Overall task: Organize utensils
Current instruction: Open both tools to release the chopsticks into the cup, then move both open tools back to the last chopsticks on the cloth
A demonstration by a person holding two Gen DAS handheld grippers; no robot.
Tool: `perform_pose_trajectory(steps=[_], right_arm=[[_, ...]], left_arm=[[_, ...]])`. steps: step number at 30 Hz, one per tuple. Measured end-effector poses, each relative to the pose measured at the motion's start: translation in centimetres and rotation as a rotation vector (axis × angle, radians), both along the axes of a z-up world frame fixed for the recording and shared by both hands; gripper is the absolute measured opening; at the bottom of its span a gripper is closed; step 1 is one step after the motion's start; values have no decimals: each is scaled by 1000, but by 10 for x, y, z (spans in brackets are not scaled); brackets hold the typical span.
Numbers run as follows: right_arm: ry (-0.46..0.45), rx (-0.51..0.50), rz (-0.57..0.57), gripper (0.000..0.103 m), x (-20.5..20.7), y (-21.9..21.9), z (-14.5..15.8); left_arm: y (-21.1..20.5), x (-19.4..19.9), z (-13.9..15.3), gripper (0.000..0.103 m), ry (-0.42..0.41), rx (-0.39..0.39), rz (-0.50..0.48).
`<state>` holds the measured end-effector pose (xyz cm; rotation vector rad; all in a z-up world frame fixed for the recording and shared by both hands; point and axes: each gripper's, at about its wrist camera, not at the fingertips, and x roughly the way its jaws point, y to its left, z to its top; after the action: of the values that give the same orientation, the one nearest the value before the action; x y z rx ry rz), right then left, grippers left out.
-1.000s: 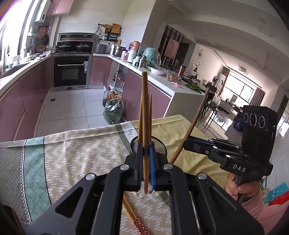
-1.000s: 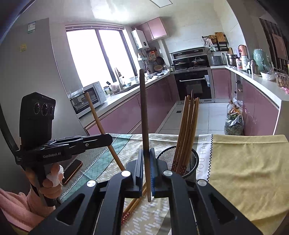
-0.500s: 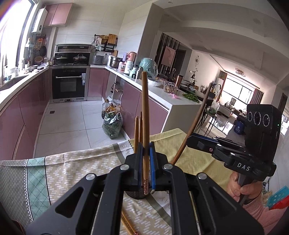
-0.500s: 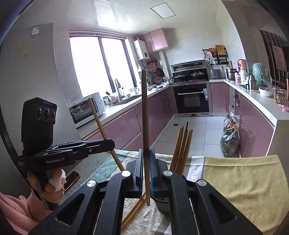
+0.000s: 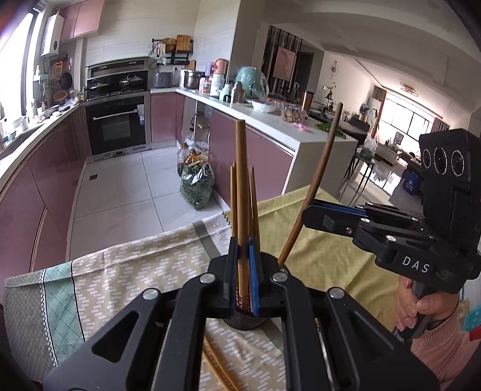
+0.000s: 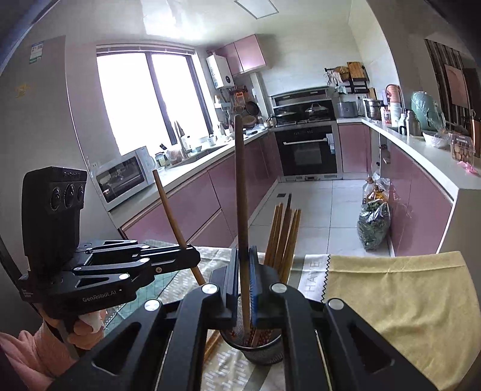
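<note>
Currently left gripper (image 5: 243, 270) fingers clamping upright chopstick (image 5: 241, 192); right gripper (image 6: 244, 279) fingers clamping second chopstick (image 6: 240, 192). Both hovering over mesh holder (image 6: 261, 352) on table, holder at 6 o'clock. Advice: keeping sticks vertical, lowering tips inside rim before releasing.

Pink-fronted cabinets (image 6: 192, 207) line the kitchen beneath a bright window (image 6: 150, 99); a built-in oven (image 5: 117, 126) faces pale floor tiles (image 5: 120, 192), and a white ceiling (image 6: 210, 21) overhead.
</note>
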<state>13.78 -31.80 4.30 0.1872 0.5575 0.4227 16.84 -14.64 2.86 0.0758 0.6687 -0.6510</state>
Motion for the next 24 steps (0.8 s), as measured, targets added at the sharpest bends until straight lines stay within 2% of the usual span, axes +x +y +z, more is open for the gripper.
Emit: perform_pose_trajectory(steps=[5, 11, 19, 24], right_arm=[[76, -19, 7, 5, 15, 5, -21], [112, -16, -1, 6, 25, 8, -33], [120, -3, -5, 8, 26, 5, -39], [126, 1, -4, 13, 22, 5, -45]], left_arm=[[-7, 17, -18, 8, 55, 41, -1], [-13, 39, -35, 8, 90, 67, 20], [-8, 43, -48, 10, 112, 47, 26], [0, 41, -51, 10, 113, 28, 33]])
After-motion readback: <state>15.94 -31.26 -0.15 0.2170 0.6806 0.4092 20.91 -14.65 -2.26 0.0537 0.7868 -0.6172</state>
